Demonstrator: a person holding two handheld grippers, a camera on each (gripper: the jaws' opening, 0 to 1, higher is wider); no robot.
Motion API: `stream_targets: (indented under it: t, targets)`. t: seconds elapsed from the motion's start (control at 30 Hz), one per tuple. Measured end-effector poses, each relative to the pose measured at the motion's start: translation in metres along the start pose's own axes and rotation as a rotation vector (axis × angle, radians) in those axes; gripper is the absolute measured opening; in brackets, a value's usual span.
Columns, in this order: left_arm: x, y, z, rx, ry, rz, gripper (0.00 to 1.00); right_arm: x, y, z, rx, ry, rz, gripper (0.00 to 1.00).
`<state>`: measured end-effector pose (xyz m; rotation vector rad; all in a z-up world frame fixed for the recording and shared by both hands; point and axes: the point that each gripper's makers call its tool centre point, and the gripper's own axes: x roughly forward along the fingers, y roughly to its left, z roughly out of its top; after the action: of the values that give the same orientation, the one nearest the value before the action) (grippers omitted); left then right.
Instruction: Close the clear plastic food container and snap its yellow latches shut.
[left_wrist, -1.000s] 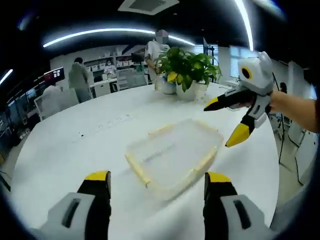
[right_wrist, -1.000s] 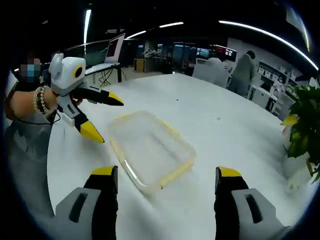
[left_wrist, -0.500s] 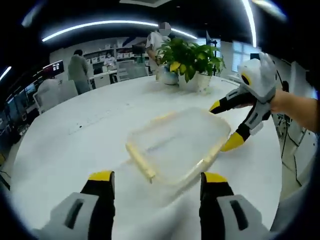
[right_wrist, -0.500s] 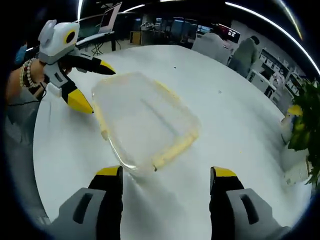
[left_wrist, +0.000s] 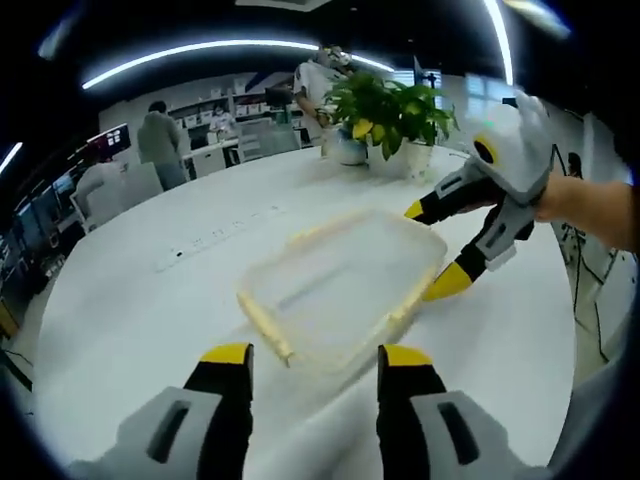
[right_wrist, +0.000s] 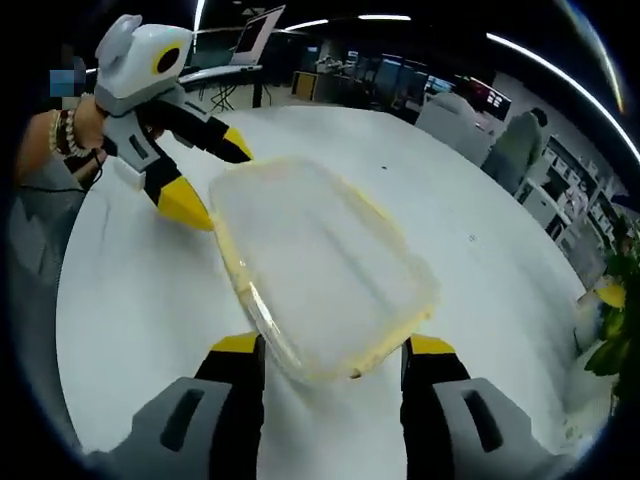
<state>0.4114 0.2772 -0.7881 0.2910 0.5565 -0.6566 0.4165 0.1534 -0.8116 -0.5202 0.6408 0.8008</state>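
One clear container (left_wrist: 340, 290) with yellow latches (left_wrist: 262, 322) lay on the white round table (left_wrist: 130, 300), its lid on, nothing visible inside. Two grippers worked at it: the left gripper (left_wrist: 314, 362) at one short end and the right gripper (right_wrist: 330, 352) at the opposite end, each with jaws parted. One potted plant (left_wrist: 390, 105) stood beyond.

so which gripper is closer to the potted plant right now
Right. In the left gripper view the right gripper sits at the container's far end, just short of the potted plant. The left gripper is at the container's near end, farther away.
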Motion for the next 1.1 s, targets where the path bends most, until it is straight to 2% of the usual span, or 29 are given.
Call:
stream_targets:
  t: [0.1, 0.23, 0.43, 0.5, 0.8, 1.1]
  targets:
    - [0.001, 0.015, -0.006, -0.013, 0.03, 0.023, 0.45, 0.013, 0.002, 0.014, -0.012, -0.009, 0.012, 0.5]
    - [0.002, 0.038, -0.007, -0.036, 0.029, 0.051, 0.45, 0.028, 0.001, 0.03, -0.016, -0.022, 0.009, 0.49]
    - [0.005, 0.068, -0.008, -0.026, 0.052, 0.085, 0.44, 0.045, 0.001, 0.049, 0.017, -0.066, -0.005, 0.47]
    - [0.007, 0.077, -0.007, 0.003, 0.057, 0.096, 0.44, 0.05, 0.002, 0.051, 0.065, -0.056, 0.007, 0.45]
    - [0.019, 0.099, -0.003, 0.04, 0.078, 0.093, 0.43, 0.064, -0.004, 0.062, 0.12, -0.077, -0.004, 0.44]
    - [0.023, 0.102, -0.004, 0.043, 0.074, 0.089, 0.43, 0.068, -0.006, 0.063, 0.137, -0.083, -0.004, 0.44]
